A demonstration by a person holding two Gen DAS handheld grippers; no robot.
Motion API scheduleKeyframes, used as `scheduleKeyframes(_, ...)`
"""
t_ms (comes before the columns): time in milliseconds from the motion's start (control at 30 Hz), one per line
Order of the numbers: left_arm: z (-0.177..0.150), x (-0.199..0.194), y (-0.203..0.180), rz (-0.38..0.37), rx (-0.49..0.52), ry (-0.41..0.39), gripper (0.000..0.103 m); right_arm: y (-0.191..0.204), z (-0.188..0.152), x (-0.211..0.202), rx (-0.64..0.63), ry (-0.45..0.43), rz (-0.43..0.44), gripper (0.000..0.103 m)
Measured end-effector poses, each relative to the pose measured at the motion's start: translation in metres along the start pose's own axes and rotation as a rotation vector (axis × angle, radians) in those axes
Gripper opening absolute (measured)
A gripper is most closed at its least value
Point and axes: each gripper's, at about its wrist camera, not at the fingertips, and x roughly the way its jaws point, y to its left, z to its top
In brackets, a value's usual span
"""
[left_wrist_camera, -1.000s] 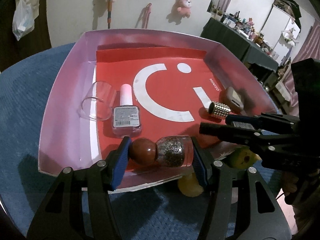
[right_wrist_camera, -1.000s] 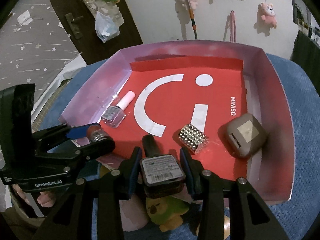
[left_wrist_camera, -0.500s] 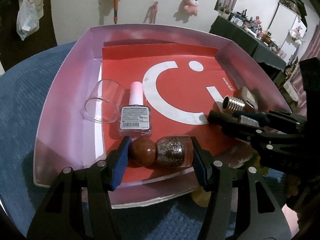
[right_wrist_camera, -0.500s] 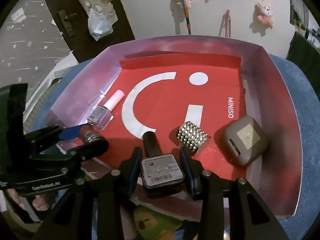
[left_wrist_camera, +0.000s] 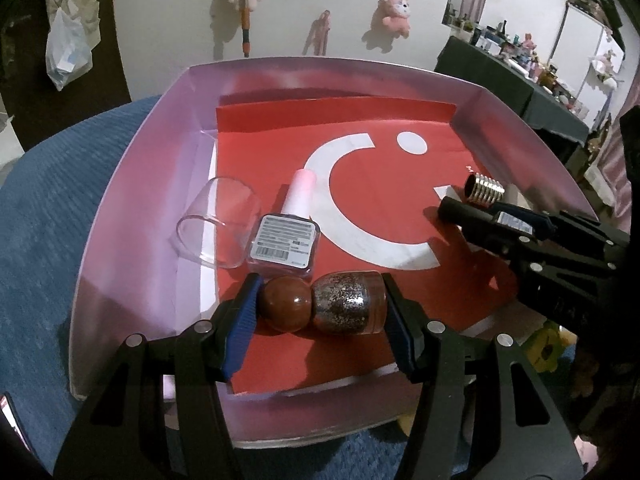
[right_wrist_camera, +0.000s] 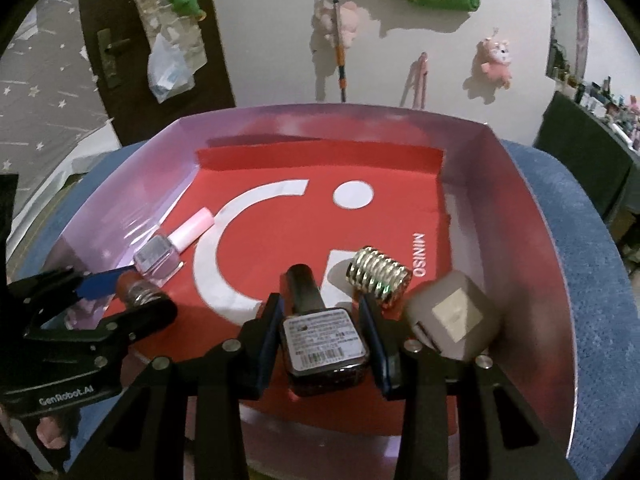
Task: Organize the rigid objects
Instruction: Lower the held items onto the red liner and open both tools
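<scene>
Both claws have carried their bottles forward, inside the tray (left_wrist_camera: 132, 200).

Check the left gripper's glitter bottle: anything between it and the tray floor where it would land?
Nothing visible under the glitter bottle in the left gripper; bare red liner of the tray lies below. The pink-capped bottle lies just beyond it, the clear cup farther left, so a forward drop risks contact.
</scene>
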Motion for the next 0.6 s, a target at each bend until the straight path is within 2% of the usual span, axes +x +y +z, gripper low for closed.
scheduleKeyframes(267, 0.0023, 0.006, -0.0015, 0.035, 0.002, -0.01, 0.055, -0.0089, 0.0027, 0.0083, 0.034, 0.018, -0.012, 0.041)
scheduleKeyframes(600, 0.0021, 0.0058, -0.0029, 0.046, 0.008, -0.013, 0.055, -0.0021, 0.0009, 0.0093, -0.001, 0.033, -0.049, 0.042)
